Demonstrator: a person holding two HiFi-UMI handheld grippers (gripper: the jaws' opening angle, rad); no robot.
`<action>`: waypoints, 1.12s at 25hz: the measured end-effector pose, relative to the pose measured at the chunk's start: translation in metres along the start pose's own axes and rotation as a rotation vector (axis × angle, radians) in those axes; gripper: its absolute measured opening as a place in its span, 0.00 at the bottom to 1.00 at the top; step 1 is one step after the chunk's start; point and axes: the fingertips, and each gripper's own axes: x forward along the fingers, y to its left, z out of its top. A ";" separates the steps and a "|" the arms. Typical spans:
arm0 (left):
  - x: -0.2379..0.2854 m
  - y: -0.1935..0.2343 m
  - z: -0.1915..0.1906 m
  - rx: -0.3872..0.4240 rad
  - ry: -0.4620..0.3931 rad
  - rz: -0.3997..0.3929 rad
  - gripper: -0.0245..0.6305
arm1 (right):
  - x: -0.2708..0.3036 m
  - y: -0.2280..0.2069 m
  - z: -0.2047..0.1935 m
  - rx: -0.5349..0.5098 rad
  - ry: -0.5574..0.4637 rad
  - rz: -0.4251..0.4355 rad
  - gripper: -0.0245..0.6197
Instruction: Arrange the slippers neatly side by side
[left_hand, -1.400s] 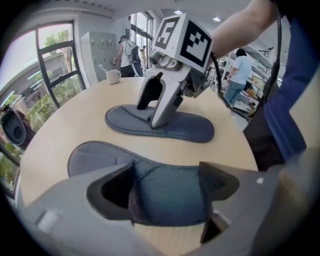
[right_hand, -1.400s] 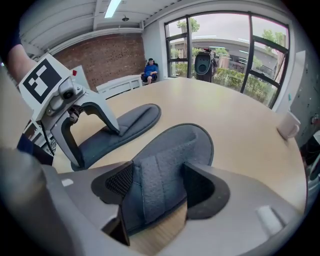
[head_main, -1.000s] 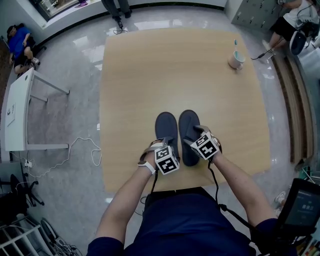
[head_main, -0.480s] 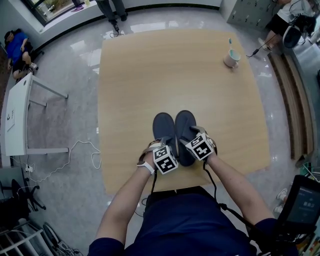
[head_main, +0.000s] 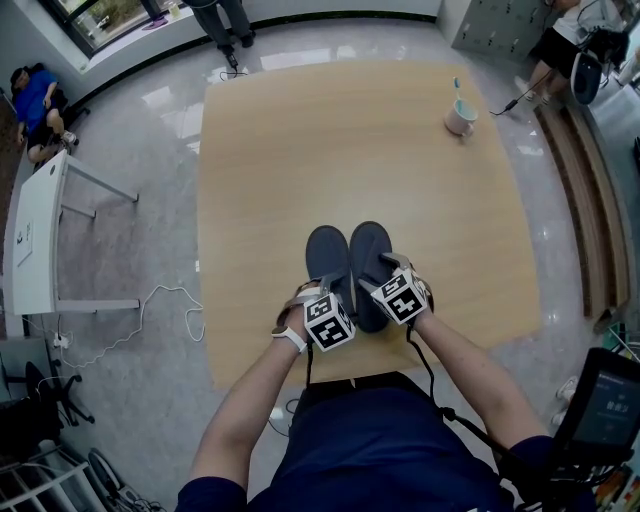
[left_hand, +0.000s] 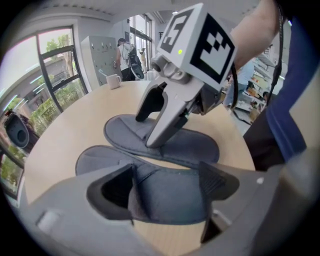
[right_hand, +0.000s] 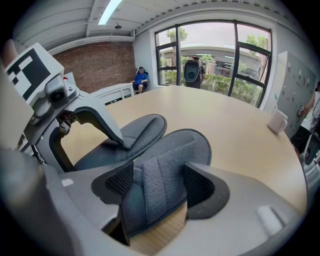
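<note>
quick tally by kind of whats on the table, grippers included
slippers, dark blue-grey: 2 (left slipper, right slipper)
mug: 1
teal-tipped stick standing in the mug, maybe a toothbrush: 1
grippers: 2 (left gripper, right gripper), each with its jaws on a slipper
total: 6

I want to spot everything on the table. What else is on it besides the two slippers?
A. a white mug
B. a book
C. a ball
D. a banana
A: a white mug stands near the far right corner of the table, well away from the slippers, with something thin sticking up out of it.
</note>
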 end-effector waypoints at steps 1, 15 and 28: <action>-0.005 -0.001 0.003 -0.010 -0.016 0.004 0.68 | -0.002 0.001 0.003 0.003 -0.013 -0.002 0.54; -0.151 0.023 0.050 -0.516 -0.523 0.264 0.04 | -0.121 0.046 0.074 0.277 -0.471 0.124 0.06; -0.248 0.015 0.123 -0.462 -0.811 0.302 0.04 | -0.223 0.038 0.127 0.248 -0.742 0.053 0.05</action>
